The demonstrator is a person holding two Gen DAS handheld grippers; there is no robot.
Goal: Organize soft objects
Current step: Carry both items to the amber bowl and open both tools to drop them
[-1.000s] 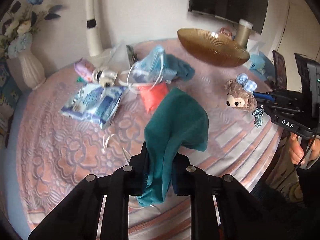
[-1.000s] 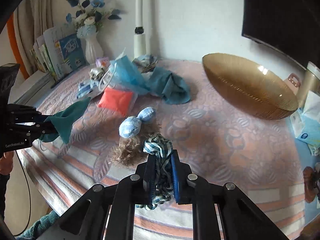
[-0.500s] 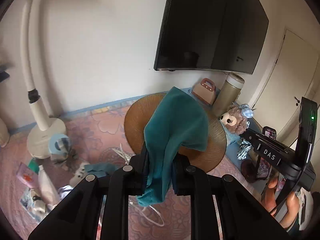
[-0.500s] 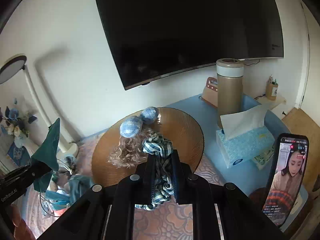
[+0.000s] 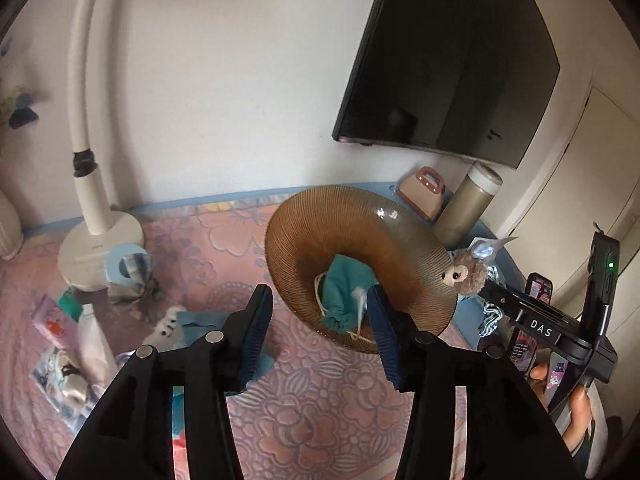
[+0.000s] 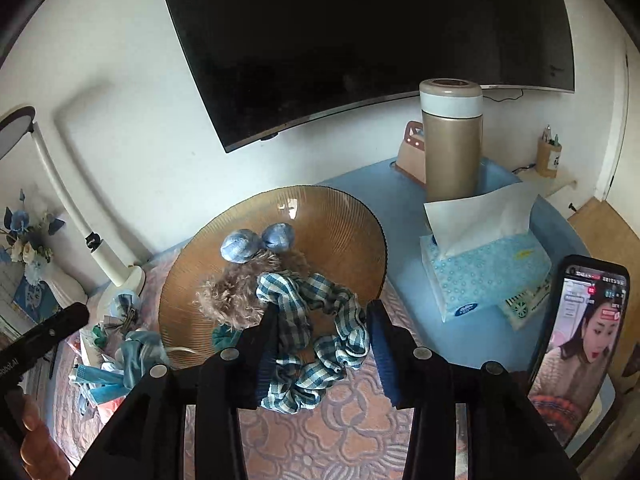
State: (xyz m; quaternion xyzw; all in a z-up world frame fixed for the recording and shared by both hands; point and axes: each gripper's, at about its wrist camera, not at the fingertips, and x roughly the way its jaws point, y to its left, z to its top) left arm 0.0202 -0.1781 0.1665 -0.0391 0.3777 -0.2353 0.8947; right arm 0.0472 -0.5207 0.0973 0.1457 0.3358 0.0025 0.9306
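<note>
A ribbed amber bowl (image 5: pixel 312 216) stands on the pink bedspread; it also shows in the right wrist view (image 6: pixel 332 216). A teal cloth (image 5: pixel 345 296) lies inside the bowl. My left gripper (image 5: pixel 320 320) is open and empty just in front of the bowl. A small plush bear with a blue bow (image 5: pixel 466 274) and a blue checked scrunchie (image 6: pixel 320 320) sit between the spread jaws of my right gripper (image 6: pixel 322 344), which is open, at the bowl's near rim. The scrunchie hangs against the left finger.
A gold thermos (image 6: pixel 452 140), a tissue box (image 6: pixel 484 276) and a phone (image 6: pixel 576 340) stand to the right. A white lamp base (image 5: pixel 100 248), a teal cloth, face masks and packets (image 5: pixel 68 368) lie on the left. A TV hangs on the wall.
Both grippers have opened. The teal cloth has dropped from my left gripper into the bowl. My right gripper has let go of the bear and scrunchie over the bowl's rim.
</note>
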